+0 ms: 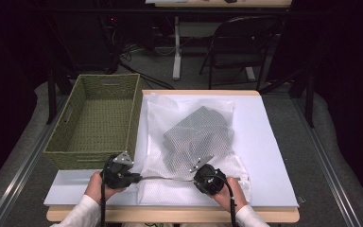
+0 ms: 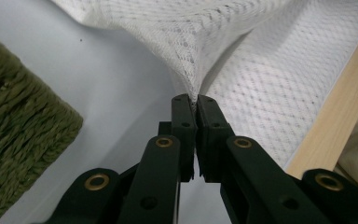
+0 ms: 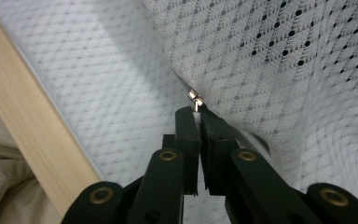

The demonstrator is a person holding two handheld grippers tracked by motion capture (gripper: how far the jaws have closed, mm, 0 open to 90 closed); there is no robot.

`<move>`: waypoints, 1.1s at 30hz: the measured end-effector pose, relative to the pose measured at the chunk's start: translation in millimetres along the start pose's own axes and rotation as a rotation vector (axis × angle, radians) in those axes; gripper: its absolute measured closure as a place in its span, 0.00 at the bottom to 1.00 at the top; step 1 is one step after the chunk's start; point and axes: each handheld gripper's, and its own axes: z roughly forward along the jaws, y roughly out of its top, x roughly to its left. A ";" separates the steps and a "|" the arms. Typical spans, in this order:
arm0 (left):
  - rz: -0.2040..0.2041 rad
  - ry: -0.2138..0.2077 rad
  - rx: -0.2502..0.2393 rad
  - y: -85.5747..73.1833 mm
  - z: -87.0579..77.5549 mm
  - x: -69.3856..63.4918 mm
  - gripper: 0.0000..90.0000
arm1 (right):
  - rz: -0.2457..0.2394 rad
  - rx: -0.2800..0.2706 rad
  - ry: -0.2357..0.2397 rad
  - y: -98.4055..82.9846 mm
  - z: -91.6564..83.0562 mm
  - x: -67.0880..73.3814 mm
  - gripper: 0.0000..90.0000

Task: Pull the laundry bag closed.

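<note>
High view: mesh bag (image 1: 189,137) unlabelled (weave hides print).

A white mesh laundry bag (image 1: 189,142) lies flat, with a grey folded garment (image 1: 196,137) inside, just beyond the fingers. Its near edge is stretched taut between both pairs of fingers (image 2: 185,112), and the zipper pull (image 3: 195,99) sits at the right pair's tips.

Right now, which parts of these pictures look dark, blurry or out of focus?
High view: the room around the table is nearly black, and the lit mesh bag looks soft. Left gripper view: the green basket at the edge is blurred, while the mesh is sharp. Right gripper view: the small metal zipper pull glints.
</note>
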 end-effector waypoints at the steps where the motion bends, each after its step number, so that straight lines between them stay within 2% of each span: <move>1: -0.008 -0.006 -0.008 -0.9 -0.3 2.1 0.97 | -0.003 0.007 -0.004 -0.1 0.8 -0.7 0.97; 3: -0.012 -0.019 0.006 -0.7 1.7 3.4 0.97 | 0.015 -0.005 0.014 -1.3 0.4 -4.5 0.97; 5: 0.004 -0.013 0.010 0.3 2.9 1.8 0.96 | 0.012 -0.010 0.015 -1.1 -1.8 -3.6 0.97; 8: 0.005 -0.018 -0.039 3.9 -6.8 -1.2 0.85 | 0.010 -0.012 0.020 -0.6 -1.5 -1.4 0.96; 10: 0.021 0.001 -0.087 8.6 -14.3 -8.4 0.73 | 0.004 -0.007 0.017 0.6 -0.8 0.5 0.97; 13: 0.088 0.002 -0.145 20.3 -18.1 -26.0 0.64 | -0.004 -0.002 0.023 1.8 1.4 2.5 0.96; 14: 0.121 -0.007 -0.158 27.3 -14.6 -34.3 0.62 | -0.004 -0.001 0.027 2.2 2.0 2.2 0.96; 15: 0.138 -0.007 -0.168 31.9 -10.5 -39.4 0.60 | 0.002 0.001 0.030 2.4 2.6 2.0 0.96; 18: 0.242 -0.021 -0.127 51.9 15.3 -55.4 0.55 | 0.007 0.003 0.026 2.9 3.5 1.7 0.96; 19: 0.277 -0.010 -0.101 58.2 24.9 -58.8 0.55 | 0.009 0.007 0.024 3.3 3.5 2.1 0.96; 20: 0.303 -0.008 -0.080 64.4 33.9 -61.5 0.54 | 0.004 0.006 0.027 3.6 3.8 2.1 0.96; 21: 0.320 -0.018 -0.080 69.4 41.6 -62.6 0.52 | 0.005 0.006 0.027 3.5 4.0 2.2 0.96; 25: 0.346 -0.028 -0.060 82.9 68.0 -63.9 0.58 | 0.009 0.006 0.028 3.6 5.1 1.3 0.96; 26: 0.351 -0.026 -0.050 84.7 73.3 -64.0 0.63 | 0.006 0.005 0.025 3.8 5.3 1.0 0.96; 27: 0.346 -0.059 -0.044 85.6 77.6 -63.6 0.66 | 0.013 0.008 0.028 4.1 5.4 1.0 0.96; 29: 0.347 -0.064 -0.032 86.2 84.9 -65.5 0.77 | 0.011 0.008 0.025 4.8 6.3 0.4 0.96; 30: 0.353 -0.078 -0.036 86.0 86.9 -65.9 0.82 | 0.008 0.012 0.025 5.1 7.0 0.4 0.96; 32: 0.349 -0.075 -0.061 84.9 89.3 -69.5 0.97 | 0.008 0.015 0.023 5.6 8.0 0.1 0.97; 33: 0.347 -0.075 -0.070 84.7 90.2 -70.3 1.00 | 0.006 0.019 0.022 5.8 8.4 0.2 0.97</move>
